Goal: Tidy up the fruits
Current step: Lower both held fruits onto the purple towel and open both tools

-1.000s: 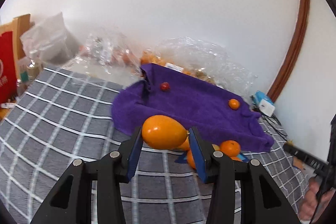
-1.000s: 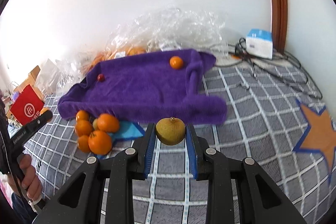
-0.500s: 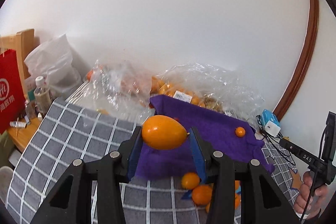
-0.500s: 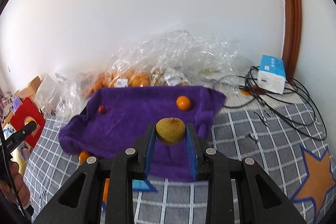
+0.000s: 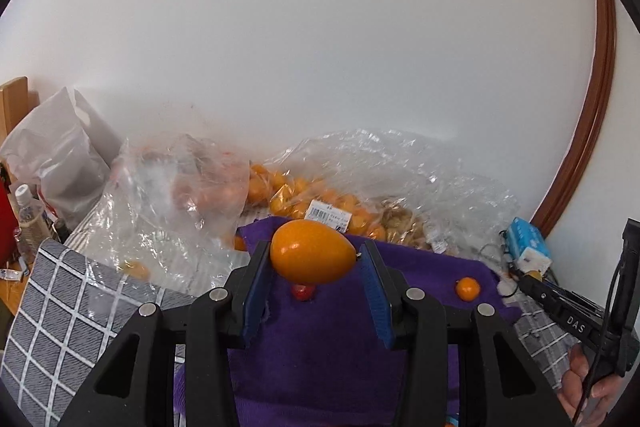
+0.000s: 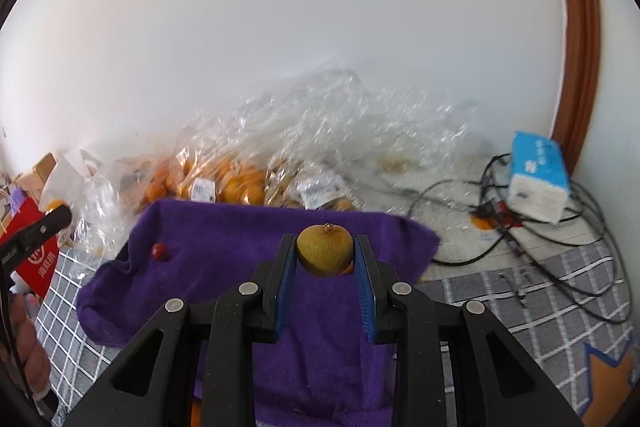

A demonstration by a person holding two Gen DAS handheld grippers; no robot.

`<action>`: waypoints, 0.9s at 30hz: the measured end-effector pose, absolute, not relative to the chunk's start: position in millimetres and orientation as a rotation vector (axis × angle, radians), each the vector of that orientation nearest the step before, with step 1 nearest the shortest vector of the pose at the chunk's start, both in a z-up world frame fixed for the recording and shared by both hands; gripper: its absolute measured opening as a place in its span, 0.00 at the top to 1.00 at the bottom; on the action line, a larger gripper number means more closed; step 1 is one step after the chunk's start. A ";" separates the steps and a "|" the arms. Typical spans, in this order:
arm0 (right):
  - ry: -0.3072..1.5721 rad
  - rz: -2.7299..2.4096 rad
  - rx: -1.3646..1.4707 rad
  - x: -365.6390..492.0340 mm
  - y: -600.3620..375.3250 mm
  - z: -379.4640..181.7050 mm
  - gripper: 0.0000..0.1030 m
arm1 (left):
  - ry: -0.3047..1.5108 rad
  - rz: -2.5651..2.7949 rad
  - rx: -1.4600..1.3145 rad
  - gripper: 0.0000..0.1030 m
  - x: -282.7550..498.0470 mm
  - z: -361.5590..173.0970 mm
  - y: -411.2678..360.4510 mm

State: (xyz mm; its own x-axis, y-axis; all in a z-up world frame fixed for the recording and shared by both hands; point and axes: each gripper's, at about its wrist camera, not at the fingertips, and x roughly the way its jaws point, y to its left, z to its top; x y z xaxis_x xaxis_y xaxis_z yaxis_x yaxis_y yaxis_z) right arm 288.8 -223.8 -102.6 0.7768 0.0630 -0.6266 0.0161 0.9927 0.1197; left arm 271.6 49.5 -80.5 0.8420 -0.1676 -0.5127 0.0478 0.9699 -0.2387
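Clamped between the blue pads of the left gripper (image 5: 316, 261) is an orange egg-shaped fruit (image 5: 312, 251), held above the purple towel (image 5: 332, 355). Behind it, a small red fruit (image 5: 303, 291) is half hidden on the towel, and a small orange (image 5: 467, 288) is seen near the towel's right edge. The right gripper (image 6: 325, 259) is closed on a brownish-green fruit (image 6: 325, 251), also held over the towel; a sliver of orange peeps out below it — what it belongs to cannot be told. Beyond the towel, clear plastic bags (image 6: 280, 163) are piled against the wall, their orange contents blurred by glare. A blue-and-white pack (image 6: 538, 181) is set among cables (image 6: 560, 267) at the right — the checked cloth (image 5: 60, 307) is cut off by the frame.
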 end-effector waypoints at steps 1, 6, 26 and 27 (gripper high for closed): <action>0.690 0.026 0.126 291.4 -224.7 -108.2 0.72 | 0.573 -0.108 -0.217 0.59 276.0 -88.4 49.4; 0.765 0.027 0.104 305.2 -223.8 -134.9 0.72 | 0.658 -0.097 -0.247 0.59 292.2 -122.4 56.6; 0.902 0.038 0.100 328.4 -225.1 -172.4 0.72 | 0.792 -0.144 -0.144 0.59 309.8 -146.8 31.1; 0.902 0.038 0.096 328.2 -224.6 -172.5 0.72 | 0.795 -0.144 -0.144 0.59 310.2 -147.5 30.9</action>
